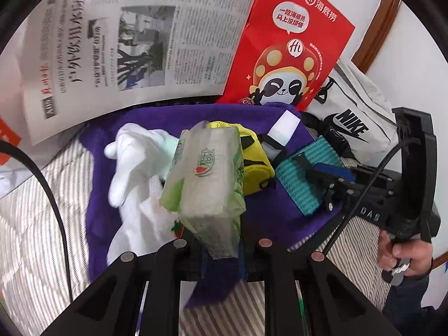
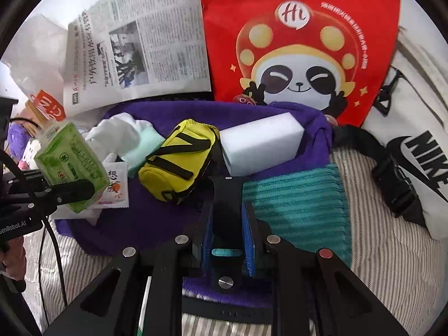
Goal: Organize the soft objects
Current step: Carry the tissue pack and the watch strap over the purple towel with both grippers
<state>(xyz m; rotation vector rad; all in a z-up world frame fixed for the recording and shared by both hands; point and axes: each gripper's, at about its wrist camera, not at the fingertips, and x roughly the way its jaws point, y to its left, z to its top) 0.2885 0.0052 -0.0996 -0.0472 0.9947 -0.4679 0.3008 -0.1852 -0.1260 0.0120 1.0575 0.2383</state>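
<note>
My left gripper (image 1: 221,247) is shut on a green tissue pack (image 1: 207,173) and holds it above the purple towel (image 1: 268,210); the pack also shows in the right wrist view (image 2: 70,165). My right gripper (image 2: 227,224) is shut on a black watch strap (image 2: 226,196) over the towel (image 2: 145,218). On the towel lie a white glove (image 1: 131,162), a yellow pouch (image 2: 179,162), a white foam block (image 2: 260,145) and a teal cloth (image 2: 296,210). A small orange-print sachet (image 2: 116,184) lies under the pack.
A red panda bag (image 2: 302,42) and a newspaper (image 1: 126,33) stand behind the towel. A white Nike bag (image 2: 414,145) with a black buckle strap (image 2: 397,182) lies at the right. Striped bedding (image 1: 33,224) is underneath.
</note>
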